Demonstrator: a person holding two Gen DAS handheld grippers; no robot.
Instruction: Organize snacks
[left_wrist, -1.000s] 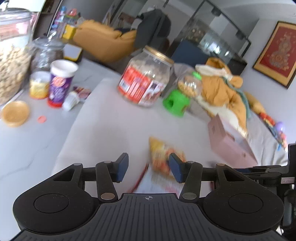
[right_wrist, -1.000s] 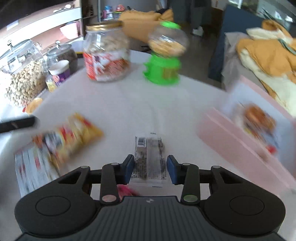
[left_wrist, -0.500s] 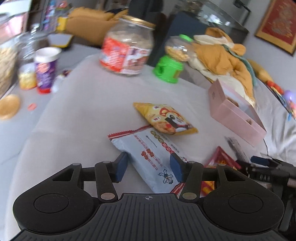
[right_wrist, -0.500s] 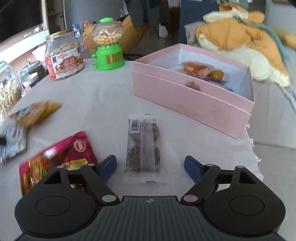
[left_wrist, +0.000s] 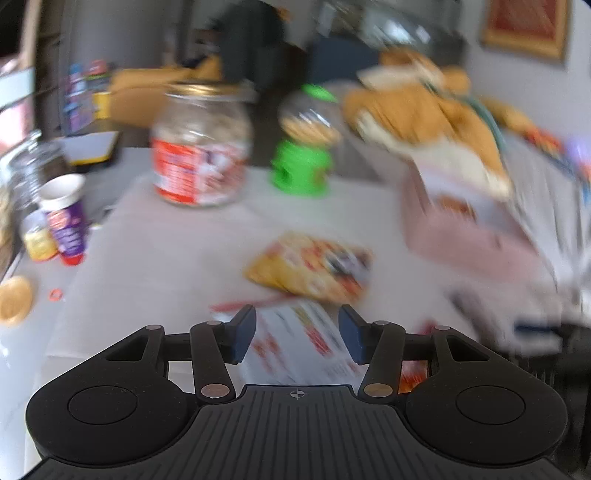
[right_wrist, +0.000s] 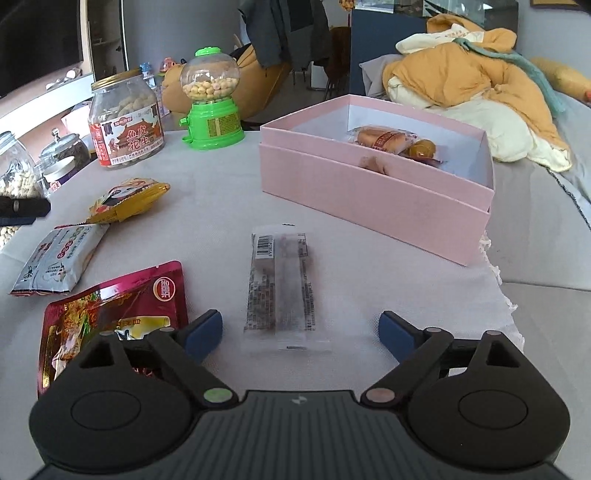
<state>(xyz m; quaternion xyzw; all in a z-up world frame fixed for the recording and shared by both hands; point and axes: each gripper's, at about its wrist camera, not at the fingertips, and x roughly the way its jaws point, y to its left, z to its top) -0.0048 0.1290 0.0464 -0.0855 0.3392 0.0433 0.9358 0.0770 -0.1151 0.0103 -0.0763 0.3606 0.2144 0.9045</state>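
Near the cloth's edge, right claw (right_wrist: 300, 330) opening around clear packet (right_wrist: 281, 286); left claw (left_wrist: 297, 334) open.

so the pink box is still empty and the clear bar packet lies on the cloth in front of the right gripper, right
Not quite: the pink box is not empty. The right wrist view shows a few wrapped snacks already inside it. The rest holds: the clear bar packet lies on the cloth in front of the right gripper, whose jaws are opening, not touching it.

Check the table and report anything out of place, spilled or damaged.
Nothing spilled or damaged. Four snack packets still lie loose on the tablecloth outside the pink box: clear bar, red pouch, white packet, yellow bag.
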